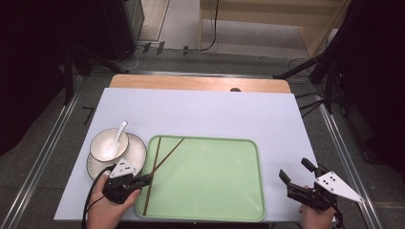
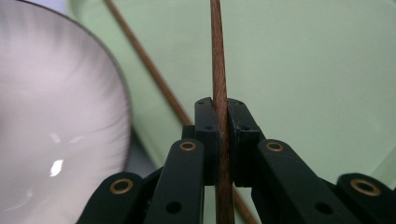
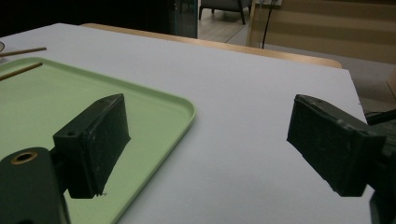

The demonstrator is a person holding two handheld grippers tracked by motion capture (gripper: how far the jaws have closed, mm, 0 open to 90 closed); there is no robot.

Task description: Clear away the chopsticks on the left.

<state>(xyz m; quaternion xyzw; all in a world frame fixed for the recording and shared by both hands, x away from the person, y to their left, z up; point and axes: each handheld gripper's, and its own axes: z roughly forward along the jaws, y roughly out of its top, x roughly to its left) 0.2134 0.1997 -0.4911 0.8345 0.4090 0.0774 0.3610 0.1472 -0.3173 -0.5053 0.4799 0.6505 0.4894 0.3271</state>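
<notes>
Closest to the lens in the left gripper view, two black jaws are seen clamped tight on a thin brown wooden chopstick (image 2: 218, 70), which runs straight up the middle of the frame. Behind it, a second brown wooden chopstick (image 2: 149, 70) is laid diagonally from the upper left toward the bottom centre across the pale green rectangular plastic tray (image 2: 303, 70). A blurred white ceramic plate (image 2: 56, 116) takes up the left side of that frame.

From the high view, the left gripper (image 1: 147, 180) is found at the lower left, held in a hand (image 1: 106, 207) at the tray's left edge, with the gripped chopstick (image 1: 155, 160) running from the tray's top rim down to its bottom left corner (the other one (image 1: 168, 154) crosses it at an angle). Just to the upper left of the gripper, a white round bowl (image 1: 109, 144) with a white ceramic spoon (image 1: 117, 132) in it is stacked on the plate (image 1: 138, 150).

At the lower right of the high view, the right gripper (image 1: 294, 172) is held over the white tabletop (image 1: 215, 114), apart from the tray; its jaws are spread wide with nothing between them.
</notes>
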